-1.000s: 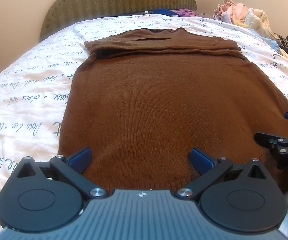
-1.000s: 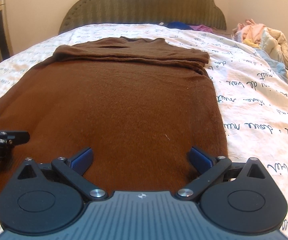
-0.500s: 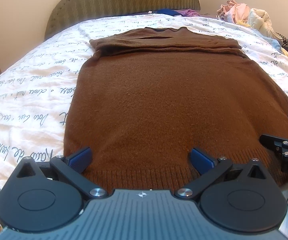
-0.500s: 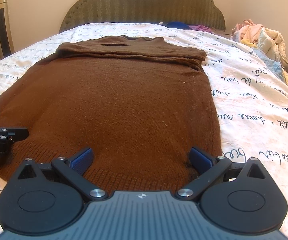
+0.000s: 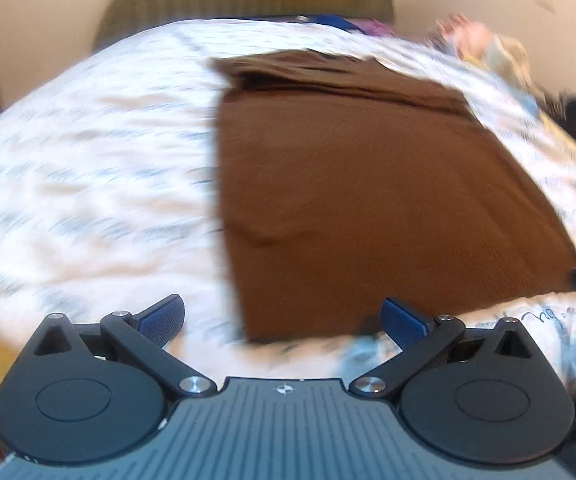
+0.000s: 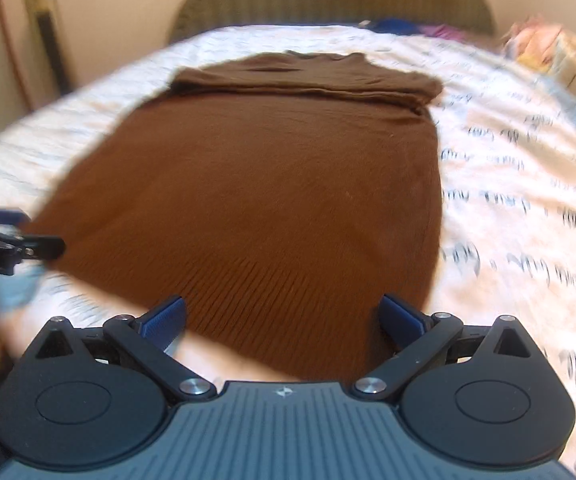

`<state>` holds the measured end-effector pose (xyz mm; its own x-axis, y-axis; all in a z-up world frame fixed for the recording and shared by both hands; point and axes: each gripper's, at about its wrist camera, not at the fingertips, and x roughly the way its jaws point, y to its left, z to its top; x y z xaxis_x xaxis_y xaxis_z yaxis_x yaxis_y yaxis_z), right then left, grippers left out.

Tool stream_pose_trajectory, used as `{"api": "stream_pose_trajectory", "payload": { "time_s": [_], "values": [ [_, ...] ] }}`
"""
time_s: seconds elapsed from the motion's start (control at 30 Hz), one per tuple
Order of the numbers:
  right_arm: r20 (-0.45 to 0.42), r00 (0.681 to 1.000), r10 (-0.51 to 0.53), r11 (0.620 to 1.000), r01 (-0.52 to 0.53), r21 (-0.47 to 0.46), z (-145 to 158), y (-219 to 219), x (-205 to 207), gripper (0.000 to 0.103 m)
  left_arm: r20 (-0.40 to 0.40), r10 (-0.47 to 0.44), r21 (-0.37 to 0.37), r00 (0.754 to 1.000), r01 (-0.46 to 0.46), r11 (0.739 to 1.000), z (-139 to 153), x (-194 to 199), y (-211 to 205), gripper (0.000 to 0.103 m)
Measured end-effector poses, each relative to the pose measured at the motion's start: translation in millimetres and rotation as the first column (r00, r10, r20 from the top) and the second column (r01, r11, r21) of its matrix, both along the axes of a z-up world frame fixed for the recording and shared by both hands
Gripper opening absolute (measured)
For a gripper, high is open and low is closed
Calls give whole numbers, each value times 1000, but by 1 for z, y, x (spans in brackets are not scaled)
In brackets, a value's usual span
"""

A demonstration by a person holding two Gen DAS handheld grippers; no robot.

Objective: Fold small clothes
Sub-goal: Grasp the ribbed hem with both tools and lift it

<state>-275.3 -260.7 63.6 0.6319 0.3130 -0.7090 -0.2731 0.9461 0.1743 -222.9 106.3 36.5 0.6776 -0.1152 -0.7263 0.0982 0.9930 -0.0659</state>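
Brown knit sweater [image 6: 263,184] lies flat on the white script-printed bedspread [image 6: 520,184], filling the centre of the right wrist frame; sleeves are folded across the top edge, ribbed hem toward the bottom of the frame. Both views are motion-blurred. Right gripper [image 6: 283,316]: jaws wide apart, empty, hem lying between its blue pads [image 6: 165,316]. Left gripper [image 5: 283,318]: jaws likewise spread, empty, the sweater's lower left corner between them. In the right wrist view the left gripper sits at mid-left, just beside the hem corner.
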Motion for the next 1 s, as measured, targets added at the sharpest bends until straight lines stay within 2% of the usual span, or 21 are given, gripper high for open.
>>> {"api": "stream_pose_trajectory", "payload": {
  "time_s": [0.07,0.13,0.17,0.2,0.23,0.27,0.3,0.33,0.4,0.47,0.53,0.63,0.67,0.8,0.83,0.87,0.9,0.93,0.97,1.0],
  "values": [
    [5,999,-38,992,37,120,14,-32,-14,103,5,87,-61,996,-87,994,8,-1,30,102],
    [-15,992,-127,959,127,252,22,-63,-18,103,-32,168,-212,985,-171,962,12,10,59,102],
    [-36,985,-171,928,173,331,23,-79,-15,103,-78,181,-319,980,-197,927,10,19,72,102],
    [-63,978,-200,885,208,417,21,-95,-11,103,-135,158,-429,978,-201,881,4,29,80,102],
    [-102,972,-214,840,236,488,16,-108,-4,103,-197,118,-528,973,-207,824,-3,40,86,102],
    [-157,963,-219,800,269,536,9,-118,5,103,-248,87,-597,965,-223,771,-11,49,88,102],
    [-211,952,-220,771,302,561,1,-125,13,103,-273,64,-633,960,-230,739,-16,55,88,102],
    [-268,939,-217,743,337,578,-7,-131,21,103,-280,44,-645,959,-222,731,-19,59,85,102],
    [-336,921,-199,703,373,606,-20,-139,29,103,-270,14,-638,963,-190,747,-17,64,77,102],
    [-377,913,-158,673,379,635,-28,-142,34,103,-270,-24,-655,962,-166,738,-18,68,74,102],
    [-403,908,-117,655,376,656,-34,-140,35,103,-284,-63,-691,957,-158,705,-25,71,70,102],
    [-420,905,-60,657,353,666,-41,-131,40,103,-301,-141,-757,943,-147,637,-36,76,67,101],
    [-423,905,-41,658,343,671,-43,-128,44,103,-305,-158,-767,939,-143,626,-38,78,65,100],
    [-428,904,19,662,310,682,-44,-119,50,103,-311,-175,-760,934,-134,636,-41,88,56,97],
    [-430,903,27,664,305,682,-44,-118,51,103,-313,-174,-755,934,-133,642,-41,90,55,90],
    [-431,902,33,669,300,680,-45,-117,51,103,-324,-170,-742,931,-138,656,-41,93,53,78],
    [-432,901,37,676,296,675,-44,-115,54,99,-335,-175,-727,926,-136,672,-42,96,52,69],
    [-430,902,41,685,288,669,-44,-113,56,95,-351,-185,-711,918,-133,690,-43,98,51,55],
    [-430,902,48,697,278,661,-44,-111,57,77,-364,-191,-700,912,-133,701,-45,100,51,47],
    [-442,895,56,710,276,648,-46,-108,58,51,-368,-196,-698,909,-131,704,-46,100,51,46]
  ]
}}
